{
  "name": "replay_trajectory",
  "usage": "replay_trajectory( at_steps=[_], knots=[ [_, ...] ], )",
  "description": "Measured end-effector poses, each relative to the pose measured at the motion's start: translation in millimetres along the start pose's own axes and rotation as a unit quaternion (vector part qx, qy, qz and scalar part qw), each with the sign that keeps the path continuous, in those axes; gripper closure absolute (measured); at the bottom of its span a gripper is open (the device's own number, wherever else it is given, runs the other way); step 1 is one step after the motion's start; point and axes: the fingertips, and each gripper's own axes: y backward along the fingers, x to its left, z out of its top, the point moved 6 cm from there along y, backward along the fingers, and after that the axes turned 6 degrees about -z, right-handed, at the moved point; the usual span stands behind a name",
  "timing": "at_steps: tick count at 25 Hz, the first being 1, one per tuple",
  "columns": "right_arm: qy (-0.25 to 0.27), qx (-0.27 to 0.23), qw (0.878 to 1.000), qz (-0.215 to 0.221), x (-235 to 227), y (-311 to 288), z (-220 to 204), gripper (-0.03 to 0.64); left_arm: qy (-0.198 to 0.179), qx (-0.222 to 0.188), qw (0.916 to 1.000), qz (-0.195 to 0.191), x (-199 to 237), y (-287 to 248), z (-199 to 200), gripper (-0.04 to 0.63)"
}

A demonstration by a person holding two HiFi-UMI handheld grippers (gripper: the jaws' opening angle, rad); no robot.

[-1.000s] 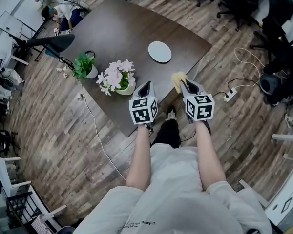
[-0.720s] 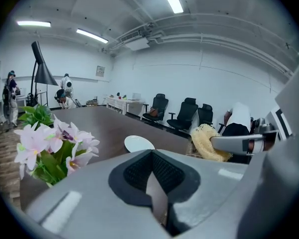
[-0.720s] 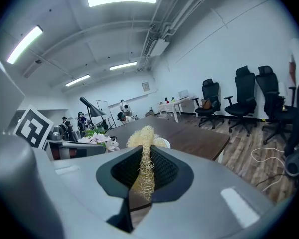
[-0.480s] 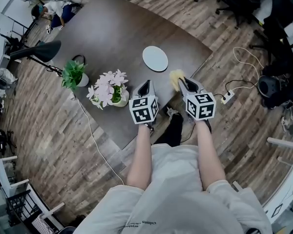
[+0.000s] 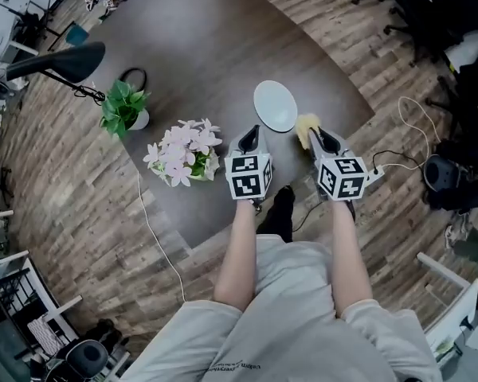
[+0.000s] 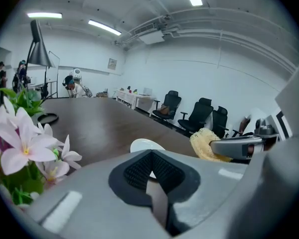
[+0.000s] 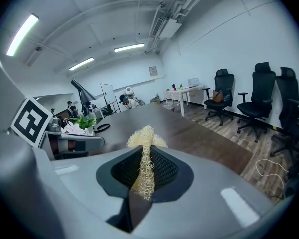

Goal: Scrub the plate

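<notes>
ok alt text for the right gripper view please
The right gripper is shut on a pale yellow fibrous scrubbing pad, with a dark brown table beyond. The left gripper shows at the left, black office chairs at the right.

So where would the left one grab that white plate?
Probably its near rim, coming in low from the person's side: the plate lies flat on the table, so only the thin edge offers a pinch. The left hand-held gripper, now shut and empty, would have to open first.
</notes>
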Motion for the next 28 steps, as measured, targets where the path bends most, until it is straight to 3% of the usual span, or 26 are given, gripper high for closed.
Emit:
replay_trajectory(
  at_steps=[15,23,28],
  knots=[
    [0.077,0.073,0.994,0.028,-29.5,-76.9,7.5,0.548,0.096,0.02,0.9951,0.006,29.8,-61.6,-27.0,0.595],
    [0.092,0.077,0.991,0.062,-27.9,-120.0,30.2,0.548,0.096,0.038,0.9946,-0.005,40.6,-85.6,-25.2,0.595],
    [0.103,0.09,0.988,0.076,-30.8,-138.7,42.9,0.548,0.109,0.039,0.9933,0.009,49.0,-86.3,-23.8,0.595]
  ],
)
